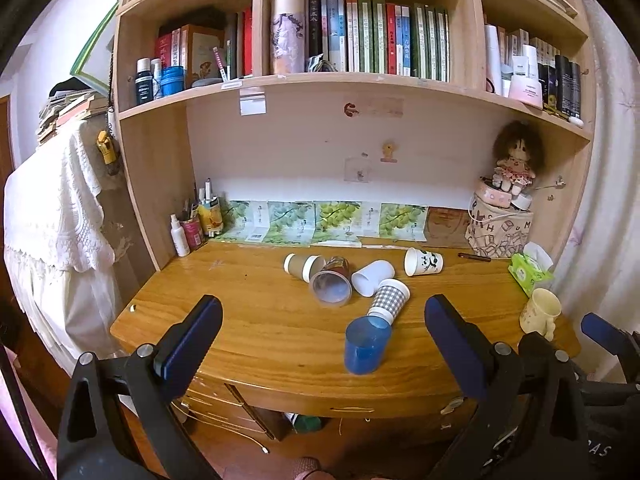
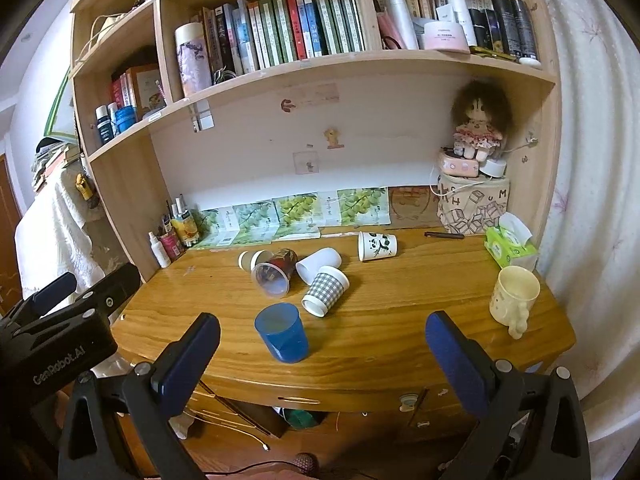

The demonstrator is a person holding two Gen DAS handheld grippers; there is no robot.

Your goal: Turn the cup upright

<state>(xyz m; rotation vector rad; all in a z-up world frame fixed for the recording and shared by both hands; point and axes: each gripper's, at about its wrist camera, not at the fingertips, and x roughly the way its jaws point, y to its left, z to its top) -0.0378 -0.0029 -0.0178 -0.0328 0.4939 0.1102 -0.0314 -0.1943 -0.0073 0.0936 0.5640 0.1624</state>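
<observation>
Several cups lie on their sides on the wooden desk (image 1: 248,320): a brown paper cup (image 1: 302,266), a clear plastic cup (image 1: 331,286), a white cup (image 1: 373,277), a checked cup (image 1: 390,300) and a panda-print cup (image 1: 423,262). A blue cup (image 1: 367,344) stands upright near the front edge, as does a cream mug (image 1: 540,312) at the right. My left gripper (image 1: 324,344) is open and empty, held before the desk's front edge. My right gripper (image 2: 324,350) is open and empty, just right of the blue cup (image 2: 283,332).
A green tissue box (image 2: 509,246), a patterned bag with a doll (image 2: 474,204) and a pen (image 2: 444,235) sit at the back right. Bottles and a pen holder (image 2: 176,236) stand back left. Bookshelves hang above; drawers are below the desk.
</observation>
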